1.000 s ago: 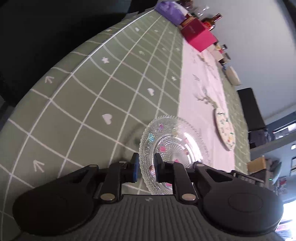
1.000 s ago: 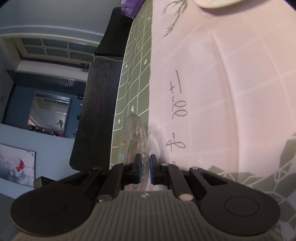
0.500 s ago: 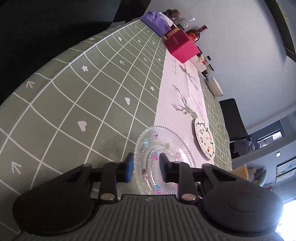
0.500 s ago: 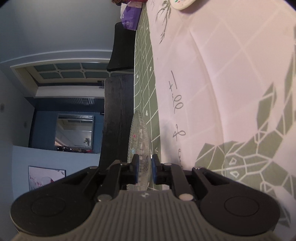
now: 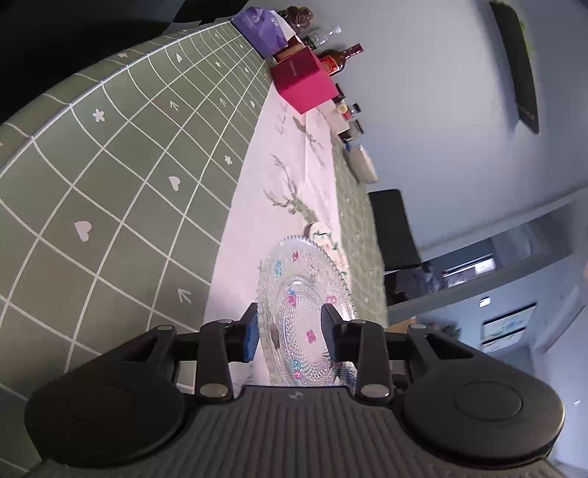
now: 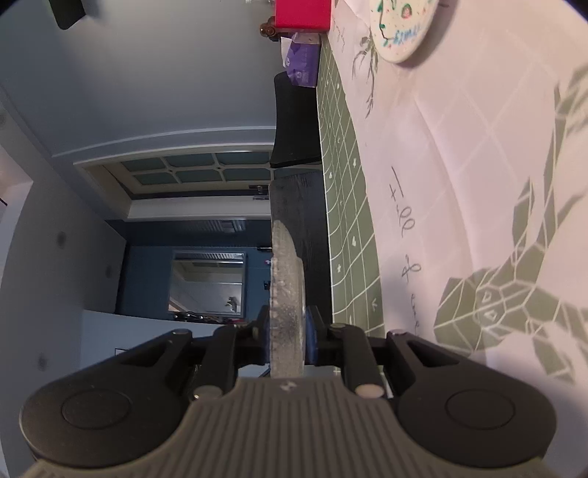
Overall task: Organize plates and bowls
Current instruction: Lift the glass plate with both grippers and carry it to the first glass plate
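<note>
Right gripper (image 6: pixel 286 336): jaws opening, glass plate (image 6: pixel 284 294) edge-on between pads, apparently gripped | left gripper (image 5: pixel 290 331): opening, released, straddling plate (image 5: pixel 305 309) | plate just beside painted plate (image 5: pixel 320 232), nearer camera.

Each camera sits just behind its own fingers, close above the table; both views share the glass plate (image 5: pixel 305 316) (image 6: pixel 286 294) and the painted plate (image 5: pixel 320 232) (image 6: pixel 402 27) beyond.

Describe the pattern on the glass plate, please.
Clear beaded glass plate with small pink and blue flowers; the left wrist view shows it best.
</note>
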The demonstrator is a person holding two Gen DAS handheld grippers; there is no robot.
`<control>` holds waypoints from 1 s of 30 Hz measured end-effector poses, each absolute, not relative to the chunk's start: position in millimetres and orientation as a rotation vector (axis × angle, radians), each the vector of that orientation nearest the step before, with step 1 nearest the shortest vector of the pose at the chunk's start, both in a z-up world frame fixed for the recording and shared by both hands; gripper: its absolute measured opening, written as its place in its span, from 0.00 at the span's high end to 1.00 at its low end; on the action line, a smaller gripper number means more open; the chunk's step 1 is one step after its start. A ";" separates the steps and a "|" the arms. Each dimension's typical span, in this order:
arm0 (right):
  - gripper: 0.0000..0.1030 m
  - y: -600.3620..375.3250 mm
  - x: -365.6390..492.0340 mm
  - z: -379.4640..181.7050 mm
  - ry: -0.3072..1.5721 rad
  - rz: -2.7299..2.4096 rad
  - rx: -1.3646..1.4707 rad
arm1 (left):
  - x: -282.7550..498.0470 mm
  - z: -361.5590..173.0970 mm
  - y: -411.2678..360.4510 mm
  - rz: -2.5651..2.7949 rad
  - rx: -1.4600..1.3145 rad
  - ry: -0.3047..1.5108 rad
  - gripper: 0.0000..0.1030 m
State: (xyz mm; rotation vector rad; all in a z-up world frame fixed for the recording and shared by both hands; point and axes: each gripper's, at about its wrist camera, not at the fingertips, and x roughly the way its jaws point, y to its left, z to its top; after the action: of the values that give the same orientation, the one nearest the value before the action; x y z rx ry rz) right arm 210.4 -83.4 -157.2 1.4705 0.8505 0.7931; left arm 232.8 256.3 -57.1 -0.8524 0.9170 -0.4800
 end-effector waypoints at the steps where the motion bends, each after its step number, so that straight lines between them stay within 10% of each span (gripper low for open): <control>1: 0.83 -80.6 209.3 -159.4 0.862 0.794 1.483 | 231.0 -55.8 253.6 -0.463 -0.830 0.906 0.64; 6: 0.84 -77.1 210.8 -160.9 0.885 0.793 1.479 | 230.6 -53.1 255.0 -0.424 -0.821 0.910 0.89; 30: 0.84 -200.3 60.2 -65.0 0.707 0.513 1.322 | 163.7 7.1 121.9 -0.859 -0.499 1.022 0.85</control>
State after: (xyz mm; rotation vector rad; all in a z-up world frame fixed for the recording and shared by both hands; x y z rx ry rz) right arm 60.2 -200.3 -65.0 1.3215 0.7069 0.5134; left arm 163.7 121.9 7.1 -0.4986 1.0216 -0.8594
